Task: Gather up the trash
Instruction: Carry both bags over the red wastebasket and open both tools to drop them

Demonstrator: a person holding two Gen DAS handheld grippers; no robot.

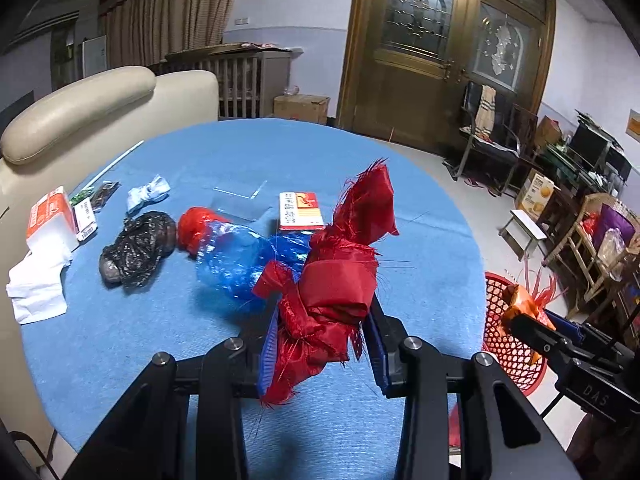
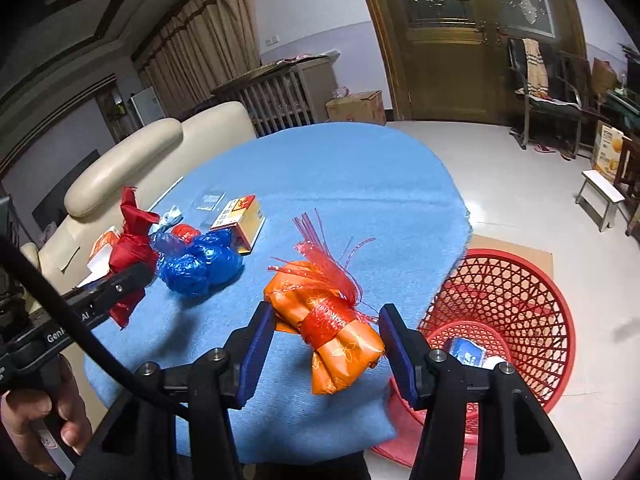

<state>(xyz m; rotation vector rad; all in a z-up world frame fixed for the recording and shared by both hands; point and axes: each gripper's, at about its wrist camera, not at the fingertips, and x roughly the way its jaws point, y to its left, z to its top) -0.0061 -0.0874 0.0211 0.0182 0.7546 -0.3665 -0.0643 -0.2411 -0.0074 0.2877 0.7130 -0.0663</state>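
Note:
My left gripper is shut on a knotted red cloth bundle and holds it above the blue table. My right gripper is shut on an orange wrapped bundle with a red net band, near the table's right edge. The red mesh basket stands on the floor just right of the table, with a blue-and-white packet inside. A crumpled blue plastic bag, a black bag and a red-yellow box lie on the table.
A white tissue pack, paper, a pale wrapper and small packets lie at the table's left. A beige sofa stands behind. A stool, chairs and boxes stand on the floor to the right.

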